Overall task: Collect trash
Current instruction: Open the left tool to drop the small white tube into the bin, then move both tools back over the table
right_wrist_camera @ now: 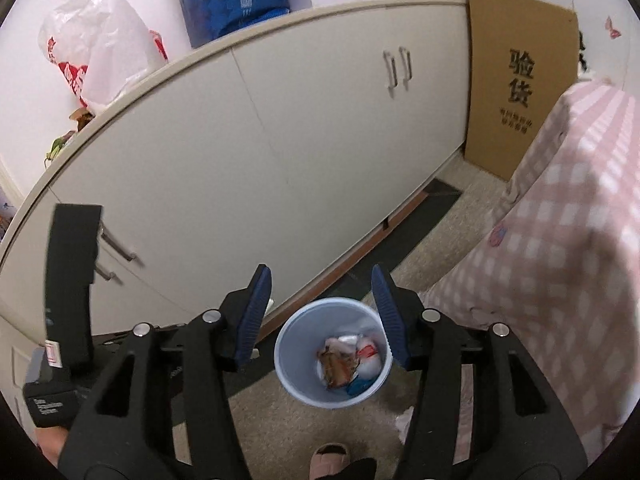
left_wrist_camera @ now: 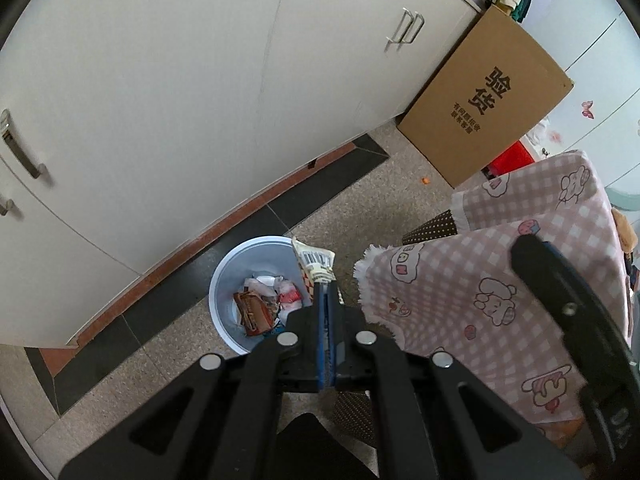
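- Left gripper [left_wrist_camera: 326, 284], nearest in its own view: clamped tight on one flattened wrapper [left_wrist_camera: 314, 264] with a barcode, held just above the near rim of the bin [left_wrist_camera: 224, 276].
- Right gripper [right_wrist_camera: 320, 312]: jaws parted about halfway, nothing between the pads, hanging above the same bin with its opening seen straight down between them.
- Step in hand, as judged: drop-off, with the right side's load seemingly already released and the left side's piece not yet let go.
- Next move, as judged: shift the left gripper further over the bin's mouth, then spread the jaws so the wrapper falls inside rather than onto the floor [left_wrist_camera: 320, 208].
- Count in the bin: one brown snack packet [left_wrist_camera: 254, 312], plus a few crumpled white and red scraps, too jumbled to number.
- Beside it: one pink checked cloth [left_wrist_camera: 480, 280] draped close to the bin.
- Further off: one white cabinet [left_wrist_camera: 180, 100], four door handles showing.
- Farthest: one cardboard box [left_wrist_camera: 484, 100] leaning against the cabinet's end.
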